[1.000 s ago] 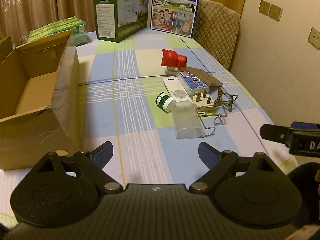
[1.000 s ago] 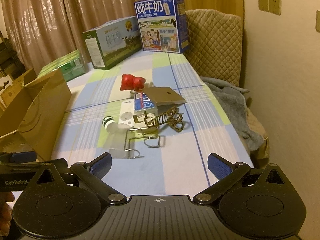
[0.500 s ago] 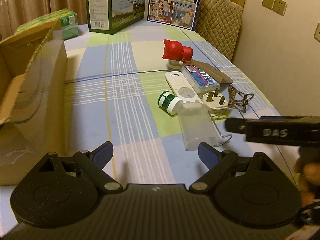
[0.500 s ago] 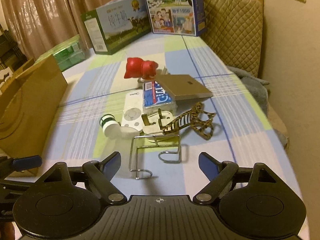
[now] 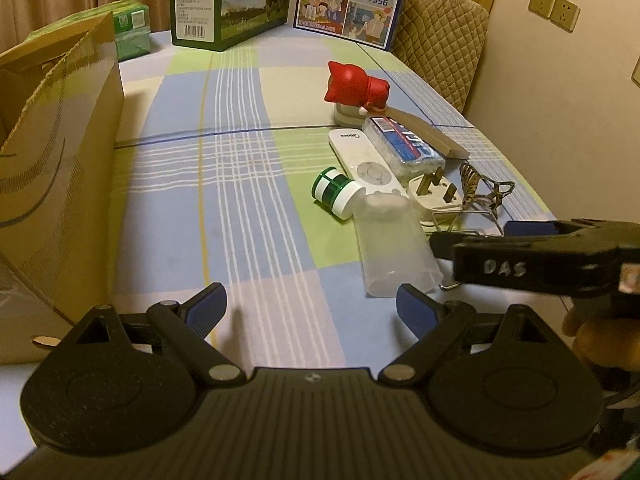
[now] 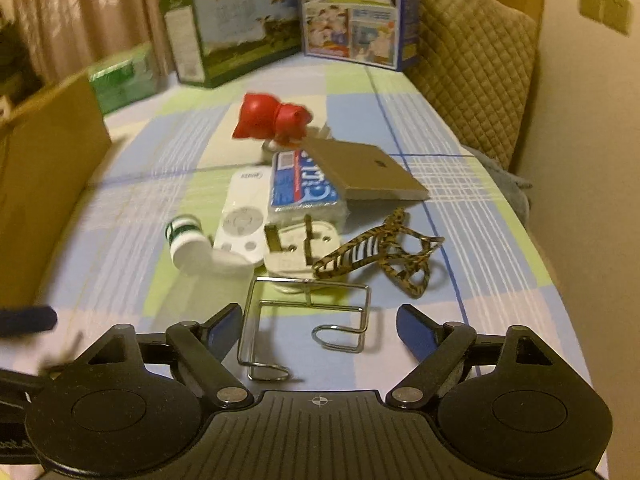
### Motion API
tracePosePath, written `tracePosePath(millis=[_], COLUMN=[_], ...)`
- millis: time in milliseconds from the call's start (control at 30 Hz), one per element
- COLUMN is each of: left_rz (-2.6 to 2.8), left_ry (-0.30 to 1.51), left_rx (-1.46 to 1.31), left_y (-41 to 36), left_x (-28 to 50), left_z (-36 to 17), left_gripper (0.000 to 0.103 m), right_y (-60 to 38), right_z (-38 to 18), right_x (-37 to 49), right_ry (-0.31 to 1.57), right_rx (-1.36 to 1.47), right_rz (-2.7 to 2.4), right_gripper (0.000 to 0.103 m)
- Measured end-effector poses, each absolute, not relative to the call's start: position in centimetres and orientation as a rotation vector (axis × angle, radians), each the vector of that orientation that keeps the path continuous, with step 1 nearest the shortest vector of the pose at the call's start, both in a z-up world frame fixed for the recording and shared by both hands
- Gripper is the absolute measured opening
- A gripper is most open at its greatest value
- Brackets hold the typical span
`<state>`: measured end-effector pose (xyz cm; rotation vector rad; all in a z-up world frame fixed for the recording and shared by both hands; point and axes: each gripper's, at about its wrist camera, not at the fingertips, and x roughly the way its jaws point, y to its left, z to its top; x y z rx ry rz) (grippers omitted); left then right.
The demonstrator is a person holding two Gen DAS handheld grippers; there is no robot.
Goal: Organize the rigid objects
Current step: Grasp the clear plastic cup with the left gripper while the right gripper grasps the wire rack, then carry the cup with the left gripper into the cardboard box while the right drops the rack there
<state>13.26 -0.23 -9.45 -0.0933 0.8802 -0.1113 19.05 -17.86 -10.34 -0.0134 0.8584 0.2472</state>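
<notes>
Both grippers pointed steeply down at the checked tablecloth [image 5: 248,184]. The left gripper [image 5: 312,308] hung wide open over bare cloth, with nothing between its blue pads, the open cardboard box [image 5: 60,184] close on its left. The right gripper [image 6: 318,326] was closing, its pads not yet touching anything; the near end of the wire hook rack [image 6: 304,320] lay between them. From the left wrist view the right gripper [image 5: 472,236] reached in from the right edge, level with the clear plastic tube [image 5: 394,248], and part of the hand [image 5: 600,336] that held it showed below.

The loose things lay in one cluster right of the table's middle, many touching:
- one red cat figure [image 6: 272,122] on a pale base
- one white remote control [image 6: 242,220]
- one blue-labelled clear case [image 6: 306,186] resting partly on one flat brown box [image 6: 364,170]
- one green-and-white capped bottle [image 6: 186,242]
- one white three-pin plug [image 6: 300,248]
- one leopard-print hair claw [image 6: 388,256]

Two milk cartons [image 5: 232,0] stood at the far edge, with one green pack [image 5: 130,30] behind the cardboard box.
</notes>
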Motion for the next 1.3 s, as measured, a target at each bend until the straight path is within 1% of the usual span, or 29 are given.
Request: tracePosePath(millis=[133, 433, 533, 733, 800, 867, 900, 967, 1000, 1300], left_rz=[-0.111, -0.169, -0.186, -0.226, -0.234, -0.241, -0.241, -0.238, -0.234, -0.221], left_ry=[0.877, 0.851, 0.839, 0.842, 0.861, 0.873, 0.878, 0.880, 0.877, 0.900], left_rx=[-0.095, -0.088, -0.101, -0.095, -0.083, -0.062, -0.045, 0.003, 0.032, 0.087], left_y=[-0.2, -1.7, -2.4, -3.6, -4.1, -4.7, -5.0, -5.6, -5.7, -3.6], left_x=[13.4, 14.4, 15.2, 17.0, 17.7, 18.2, 18.4, 18.6, 18.4, 15.3], left_z=[-9.5, -9.2, -9.4, -10.1, -10.6, -11.1, -11.2, -11.5, -11.5, -11.1], left_gripper=[0.090, 0.089, 0.085, 0.081, 0.077, 0.068, 0.065, 0.049, 0.048, 0.047], right_y=[-17.5, -19.0, -20.0, -21.6, -22.1, -22.4, -22.3, -22.2, -22.1, -21.3], right_z=[-10.7, -9.5, -9.1, -8.4, -8.4, -8.3, -8.4, -8.5, -8.6, -8.8], right_x=[19.2, 17.7, 17.4, 17.3, 17.4, 17.5, 17.5, 17.5, 17.6, 17.4], right_ry=[0.857, 0.816, 0.802, 0.765, 0.759, 0.760, 0.764, 0.769, 0.771, 0.784], right_rx=[-0.014, 0.023, 0.067, 0.115, 0.134, 0.143, 0.143, 0.137, 0.135, 0.128], right_rz=[0.252, 0.206, 0.162, 0.077, 0.053, 0.047, 0.048, 0.054, 0.058, 0.115], right_gripper=[0.064, 0.063, 0.063, 0.063, 0.063, 0.063, 0.063, 0.063, 0.063, 0.063])
